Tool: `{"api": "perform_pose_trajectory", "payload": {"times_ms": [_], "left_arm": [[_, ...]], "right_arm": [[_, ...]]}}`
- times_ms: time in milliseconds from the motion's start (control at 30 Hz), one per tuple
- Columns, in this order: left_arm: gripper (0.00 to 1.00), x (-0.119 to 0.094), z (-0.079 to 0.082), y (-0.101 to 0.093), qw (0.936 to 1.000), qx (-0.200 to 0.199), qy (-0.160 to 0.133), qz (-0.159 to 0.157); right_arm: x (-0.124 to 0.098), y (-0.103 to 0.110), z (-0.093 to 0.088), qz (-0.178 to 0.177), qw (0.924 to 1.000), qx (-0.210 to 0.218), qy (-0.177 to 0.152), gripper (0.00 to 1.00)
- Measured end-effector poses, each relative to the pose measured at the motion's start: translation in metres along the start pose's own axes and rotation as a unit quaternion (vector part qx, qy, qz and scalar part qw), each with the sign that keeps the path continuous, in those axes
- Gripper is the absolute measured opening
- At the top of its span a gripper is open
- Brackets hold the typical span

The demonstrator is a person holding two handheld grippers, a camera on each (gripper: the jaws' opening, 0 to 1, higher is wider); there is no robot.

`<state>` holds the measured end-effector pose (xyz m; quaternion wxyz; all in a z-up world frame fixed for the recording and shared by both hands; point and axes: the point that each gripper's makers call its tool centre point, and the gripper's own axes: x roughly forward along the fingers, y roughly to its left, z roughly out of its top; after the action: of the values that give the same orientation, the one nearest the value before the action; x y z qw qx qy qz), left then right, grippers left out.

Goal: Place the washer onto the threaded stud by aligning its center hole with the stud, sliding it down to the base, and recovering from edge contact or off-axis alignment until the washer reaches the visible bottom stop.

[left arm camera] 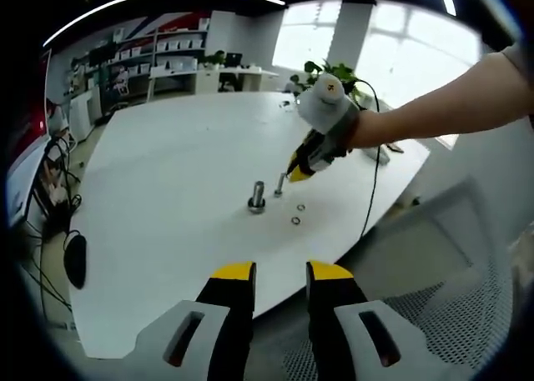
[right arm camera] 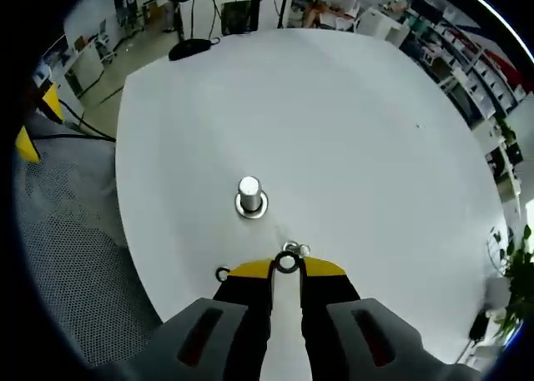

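Barely begun: right gripper (right arm camera: 286,268) is clamped on a small silver ring washer (right arm camera: 287,263) at 6 o'clock below the upright threaded steel stud (right arm camera: 249,195), not yet threaded; left gripper (left arm camera: 279,274) hangs apart, empty.

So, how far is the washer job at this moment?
Nothing looks finished: the large stud has only its base collar. In hand: the right gripper has a washer between its tips, near a small bolt. Left: threading that washer down; two loose washers wait, the left gripper open.
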<state>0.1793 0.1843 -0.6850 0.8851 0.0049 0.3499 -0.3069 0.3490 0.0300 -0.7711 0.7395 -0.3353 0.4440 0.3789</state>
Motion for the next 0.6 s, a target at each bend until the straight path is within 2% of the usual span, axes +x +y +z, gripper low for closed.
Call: {"api": "perform_pose_trajectory", "payload": {"times_ms": [600], "left_arm": [[0.22,0.001,-0.001,0.001,1.0,-0.002,0.004,0.002]], "right_arm": [[0.013,-0.009,0.001,0.003,0.9999,-0.004,0.012,0.13]]}}
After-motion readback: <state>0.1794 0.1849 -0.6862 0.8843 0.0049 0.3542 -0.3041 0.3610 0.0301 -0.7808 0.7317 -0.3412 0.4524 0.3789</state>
